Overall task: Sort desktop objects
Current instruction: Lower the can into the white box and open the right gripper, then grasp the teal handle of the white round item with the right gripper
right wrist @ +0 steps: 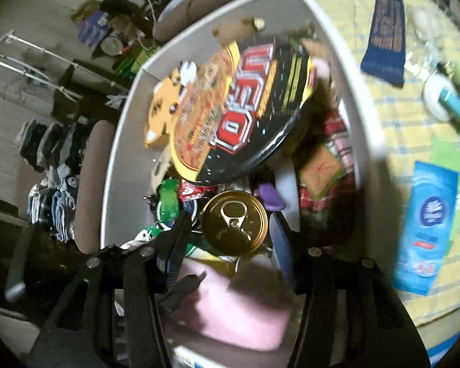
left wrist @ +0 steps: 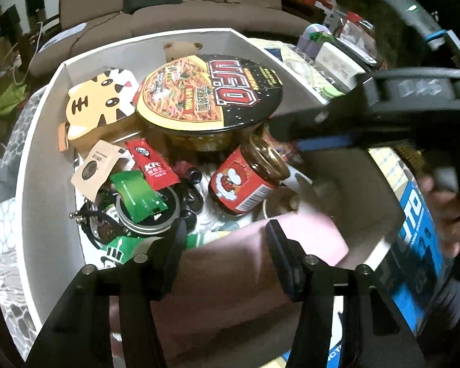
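Support surface: table under a yellow checked cloth [right wrist: 383, 116] with thin blue lines.

White box [right wrist: 346, 70] sits directly on the cloth, filling the right wrist view from 9 to 12 o'clock of centre.

Loose on the cloth beside the box, right wrist view:
- dark blue packet [right wrist: 383, 36], 1 o'clock, just beside the box wall
- light blue tissue pack [right wrist: 424, 227], 4 o'clock
- small white round item with a blue-green piece [right wrist: 441, 98], 2 o'clock; too blurred to identify
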